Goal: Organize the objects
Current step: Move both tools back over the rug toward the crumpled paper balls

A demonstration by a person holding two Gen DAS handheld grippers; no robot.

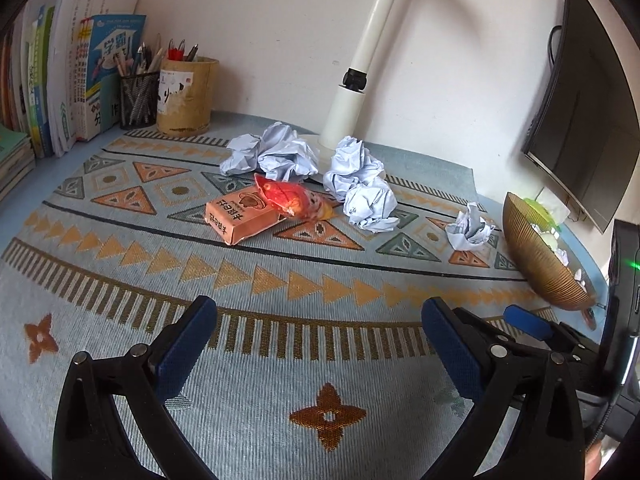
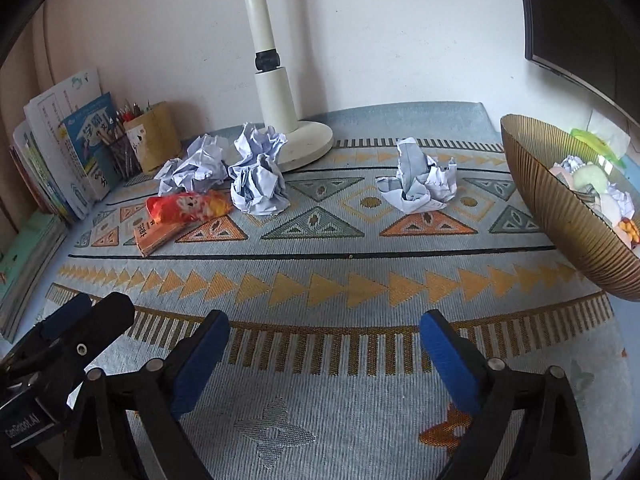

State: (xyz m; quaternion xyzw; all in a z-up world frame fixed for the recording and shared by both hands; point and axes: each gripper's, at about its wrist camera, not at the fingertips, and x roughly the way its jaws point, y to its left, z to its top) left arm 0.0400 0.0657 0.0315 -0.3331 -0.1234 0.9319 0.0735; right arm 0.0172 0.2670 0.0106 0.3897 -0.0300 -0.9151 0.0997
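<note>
Gold bowl already holds some scraps; crumpled paper balls, snack wrapper and orange box remain on the patterned mat. Left gripper and right gripper hover wide apart (both empty).

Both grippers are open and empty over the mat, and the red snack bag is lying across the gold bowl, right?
Not quite. The red snack bag lies across the orange box, not the gold bowl, as the right wrist view shows. Both the left gripper and right gripper are open and empty.

A home study: books and pen cups stand left of the lamp on a cloth-covered counter, a monitor to its right.
</note>
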